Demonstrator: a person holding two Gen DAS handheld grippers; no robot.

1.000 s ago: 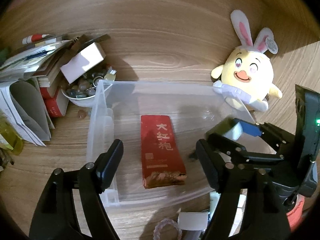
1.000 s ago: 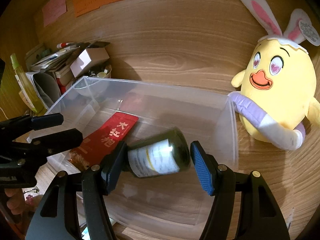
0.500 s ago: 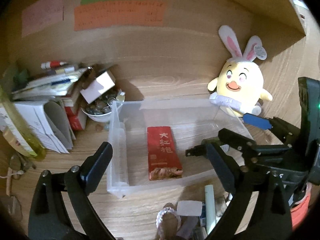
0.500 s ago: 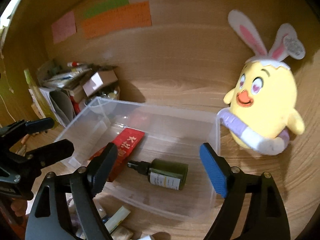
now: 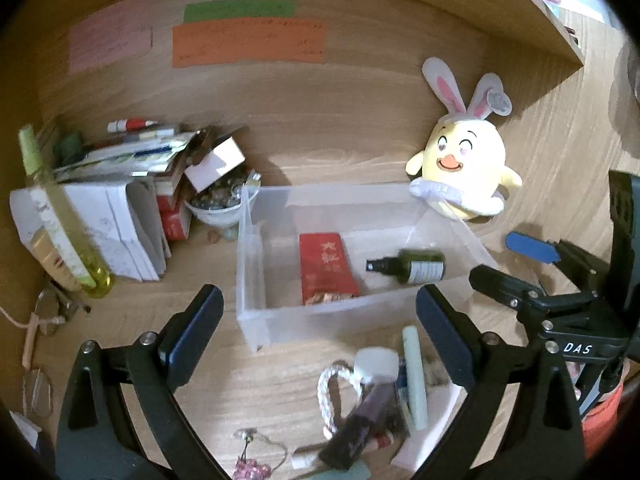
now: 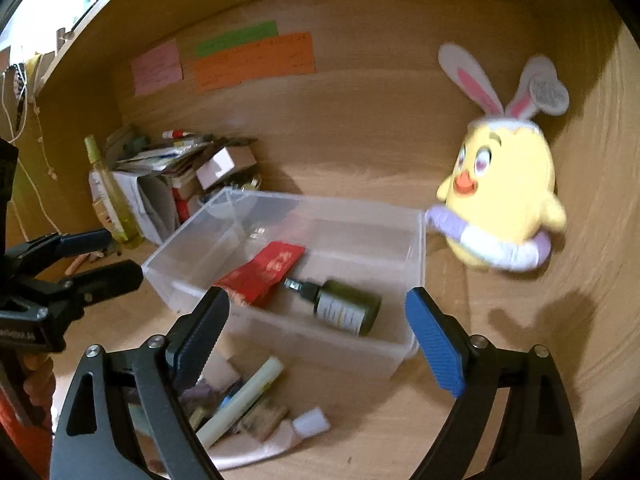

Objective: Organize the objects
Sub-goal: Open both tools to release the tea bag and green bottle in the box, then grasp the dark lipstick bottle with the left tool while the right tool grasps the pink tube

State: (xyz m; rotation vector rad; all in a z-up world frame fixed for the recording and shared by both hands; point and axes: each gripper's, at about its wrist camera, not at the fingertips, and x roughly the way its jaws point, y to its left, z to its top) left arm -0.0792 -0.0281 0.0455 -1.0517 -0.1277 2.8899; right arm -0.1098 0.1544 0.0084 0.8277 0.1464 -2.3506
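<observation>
Clear plastic bin [image 5: 256,280] sits on the wooden desk [image 5: 320,152], open-topped, with see-through walls. Inside it a flat red packet [image 5: 326,266] with pale characters lies on the floor, one end printed in brown. Just beside the packet, not touching it in the left view, a dark green spray bottle [image 5: 412,267] lies on its side, black nozzle toward the packet, white label facing up. The left gripper [image 5: 320,336] has just been opening; its jaws stand wide with nothing between them. The right gripper [image 6: 316,344] has just been opening too; its jaws gape wide and empty, short of the bin. A yellow plush chick [image 6: 504,196] with rabbit ears stands beside the bin's far right corner. Small clutter [image 5: 384,400] lies in front of the bin.
</observation>
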